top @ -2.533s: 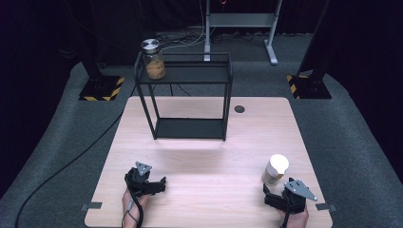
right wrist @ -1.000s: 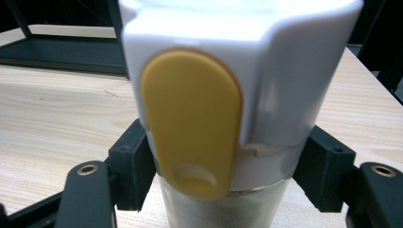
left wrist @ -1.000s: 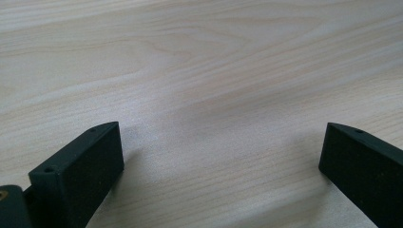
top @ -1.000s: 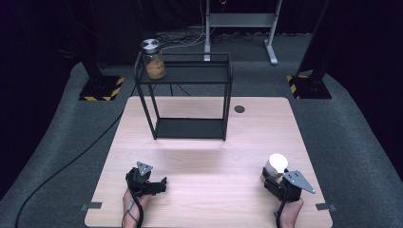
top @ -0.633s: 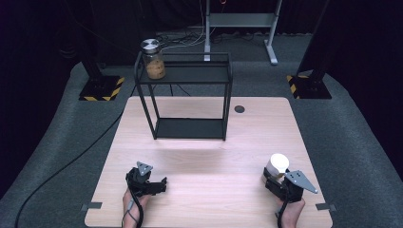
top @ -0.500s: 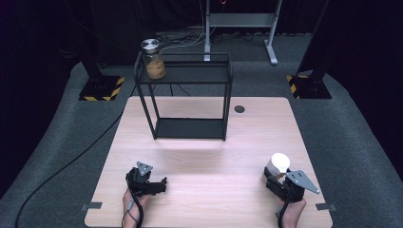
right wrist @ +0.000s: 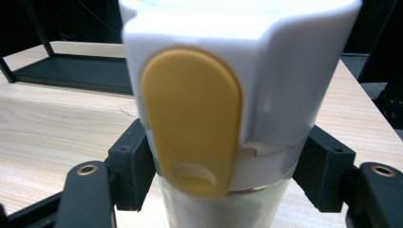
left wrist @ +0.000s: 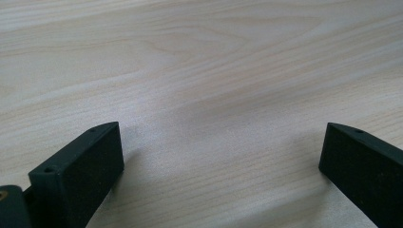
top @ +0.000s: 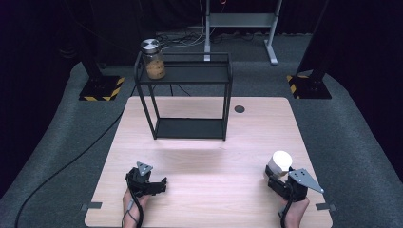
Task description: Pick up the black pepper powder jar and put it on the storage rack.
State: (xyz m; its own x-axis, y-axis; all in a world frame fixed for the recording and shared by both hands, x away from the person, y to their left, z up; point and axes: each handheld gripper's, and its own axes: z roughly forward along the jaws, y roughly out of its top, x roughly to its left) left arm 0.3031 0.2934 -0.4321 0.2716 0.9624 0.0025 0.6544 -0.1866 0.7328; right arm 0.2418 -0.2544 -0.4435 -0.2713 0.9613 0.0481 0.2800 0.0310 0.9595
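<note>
Two changes are seen on the table (top: 204, 142): the right gripper (top: 280, 179) has been brought up to the white-lidded container (top: 279, 163) at the near right edge, and its jaws are now pressed against it below the lid, so lifting seems next. The left gripper (top: 151, 183) is kept wide, idle.

A laboratory recording bay: a lone wooden table (top: 209, 142) on grey carpet (top: 71, 142), ringed by black curtains (top: 43, 33), with hazard-striped stand bases (top: 100, 89) and trailing floor cables (top: 62, 166).
</note>
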